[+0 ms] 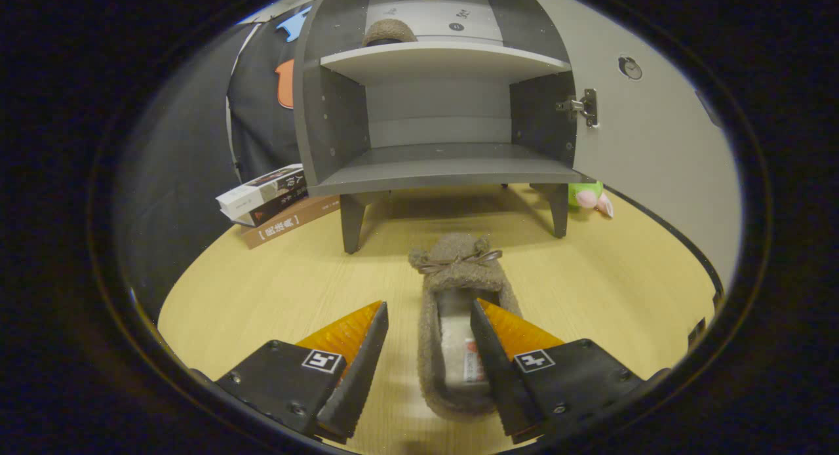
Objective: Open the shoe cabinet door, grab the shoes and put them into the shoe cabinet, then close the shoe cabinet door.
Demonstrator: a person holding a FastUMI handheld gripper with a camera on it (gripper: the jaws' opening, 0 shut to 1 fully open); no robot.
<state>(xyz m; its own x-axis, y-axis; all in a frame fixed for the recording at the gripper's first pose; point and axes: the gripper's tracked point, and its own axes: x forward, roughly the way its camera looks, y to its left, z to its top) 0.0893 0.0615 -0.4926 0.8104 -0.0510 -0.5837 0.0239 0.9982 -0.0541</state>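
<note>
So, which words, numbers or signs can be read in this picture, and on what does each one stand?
Brown book, spine: Chinese characters in brackets, too blurred to read.
Top book, cover: Chinese characters, too small to read.
Slipper, tag inside: blurred.
Gripper, jaws open at the slipper: square marker patterns, no words.
</note>
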